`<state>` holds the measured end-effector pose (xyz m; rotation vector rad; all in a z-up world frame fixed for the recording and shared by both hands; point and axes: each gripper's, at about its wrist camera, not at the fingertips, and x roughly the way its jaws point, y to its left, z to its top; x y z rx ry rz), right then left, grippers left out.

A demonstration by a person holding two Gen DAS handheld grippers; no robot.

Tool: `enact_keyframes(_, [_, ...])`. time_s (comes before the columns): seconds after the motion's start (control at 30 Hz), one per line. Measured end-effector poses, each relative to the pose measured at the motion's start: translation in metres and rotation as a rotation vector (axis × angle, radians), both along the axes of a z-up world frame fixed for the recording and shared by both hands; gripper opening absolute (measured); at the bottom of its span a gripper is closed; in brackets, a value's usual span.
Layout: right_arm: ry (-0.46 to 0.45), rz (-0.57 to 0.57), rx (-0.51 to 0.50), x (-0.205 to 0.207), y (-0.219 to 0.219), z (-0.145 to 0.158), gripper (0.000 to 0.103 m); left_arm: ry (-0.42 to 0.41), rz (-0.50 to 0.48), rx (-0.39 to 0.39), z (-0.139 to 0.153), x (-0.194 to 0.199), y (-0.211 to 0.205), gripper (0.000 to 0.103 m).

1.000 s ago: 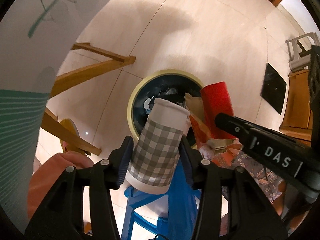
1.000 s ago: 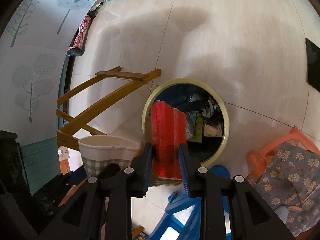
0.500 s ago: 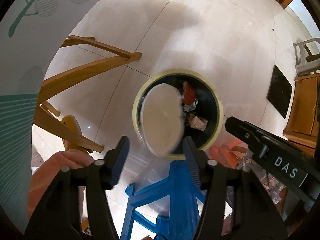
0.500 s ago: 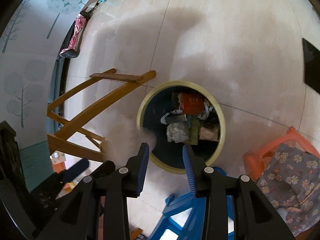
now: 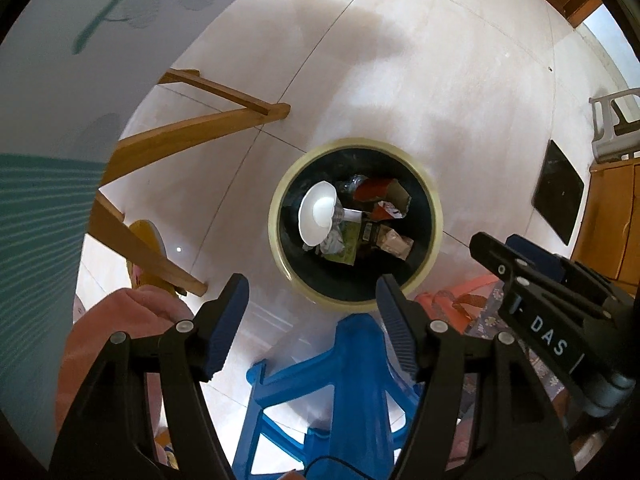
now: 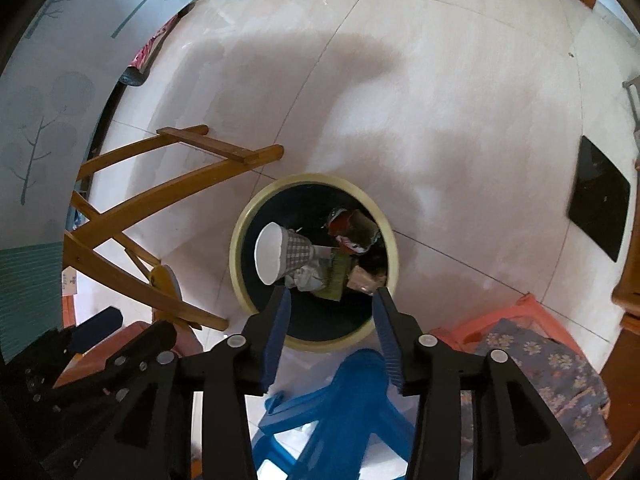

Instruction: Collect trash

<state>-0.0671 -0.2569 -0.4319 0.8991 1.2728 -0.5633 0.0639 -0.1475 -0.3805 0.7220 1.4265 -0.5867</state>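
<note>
Our left fingers (image 5: 312,300) stand wide apart with nothing between them. Our right fingers (image 6: 330,302) have just been opening and are empty too, the gap narrower than on the left. Both point down over the trash bin (image 5: 280,184), whose cream rim lies just beyond the fingertips. Inside it, beyond our left fingers, the checked paper cup (image 5: 318,212) lies on its side, its white mouth toward us. The crumpled red carton (image 5: 374,190) rests to the right of it among wrappers and paper. Below the fingers stands a blue plastic stool (image 5: 352,380). A wooden frame (image 5: 192,132) leans to the left of the bin on the tiled floor (image 5: 440,80).
</note>
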Motion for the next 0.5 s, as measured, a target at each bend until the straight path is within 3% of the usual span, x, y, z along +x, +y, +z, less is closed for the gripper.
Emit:
enact_keyframes(0.27, [0.041,0.042,-0.042,-0.01,0.007,0.046,0.045,0.026,0.003,-0.036,0.04,-0.029,0.008,0.063])
enact_keyframes(0.5, [0.018,0.115,-0.091,-0.021,0.026,0.107,0.047,-0.027,0.0,-0.072,0.1,-0.051,0.021,0.063])
